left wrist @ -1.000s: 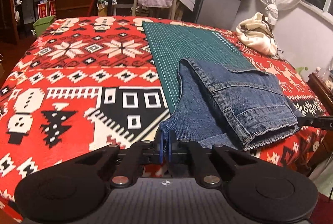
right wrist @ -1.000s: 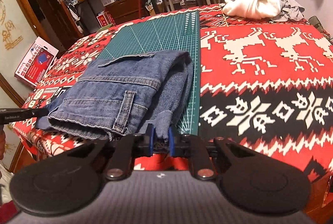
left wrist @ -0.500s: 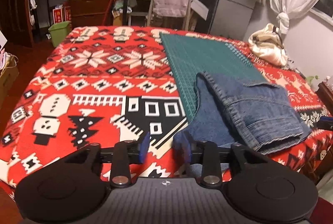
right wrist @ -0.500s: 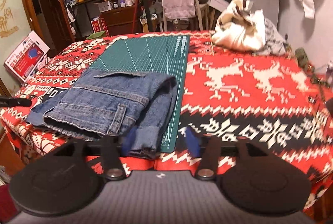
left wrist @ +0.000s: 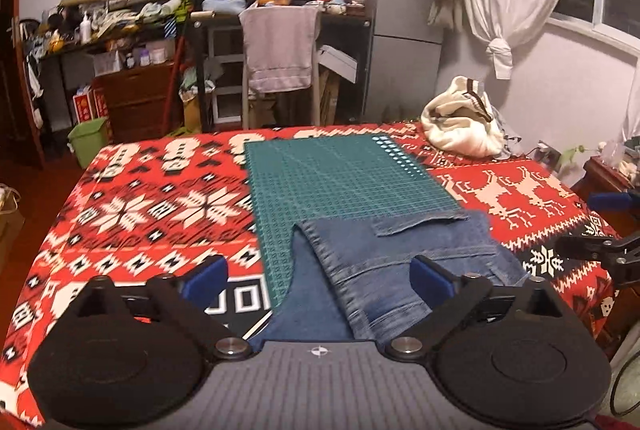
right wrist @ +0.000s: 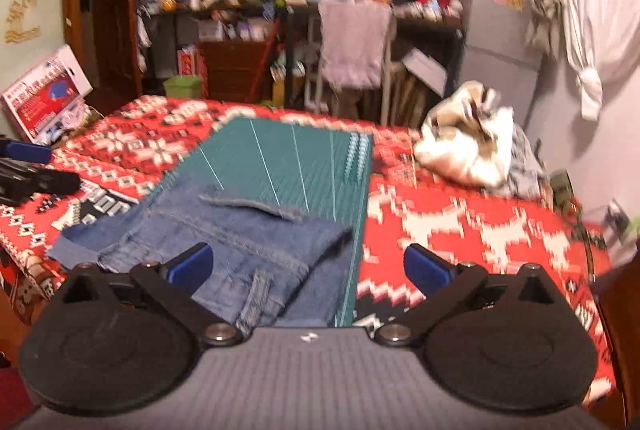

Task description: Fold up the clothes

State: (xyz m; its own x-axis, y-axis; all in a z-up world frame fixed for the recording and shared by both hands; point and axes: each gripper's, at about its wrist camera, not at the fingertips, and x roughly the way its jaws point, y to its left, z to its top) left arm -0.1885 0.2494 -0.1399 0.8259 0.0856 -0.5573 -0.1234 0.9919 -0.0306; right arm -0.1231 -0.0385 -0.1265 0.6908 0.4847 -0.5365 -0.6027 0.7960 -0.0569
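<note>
- While the folded jeans [left wrist: 404, 270] lie at the near edge of the bed, partly on the green cutting mat [left wrist: 344, 182] and partly on the red patterned blanket [left wrist: 160, 214], we hold both tongs above that edge.
- Our left tongs [left wrist: 318, 276] stand wide apart and grip nothing; the denim shows between the blue pads [left wrist: 206, 276].
- Our right tongs [right wrist: 308, 266] are likewise spread wide and empty, with the jeans below their left pad and the blanket below the right.
- We see a waistband strip lying across the top layer of the jeans, toward the mat's middle.
- A cream bundle of cloth [left wrist: 464, 128] sits near the bed's far right corner, well apart from the jeans.
- From the right wrist view, the picture is blurred, so we cannot read fine detail there.
</note>
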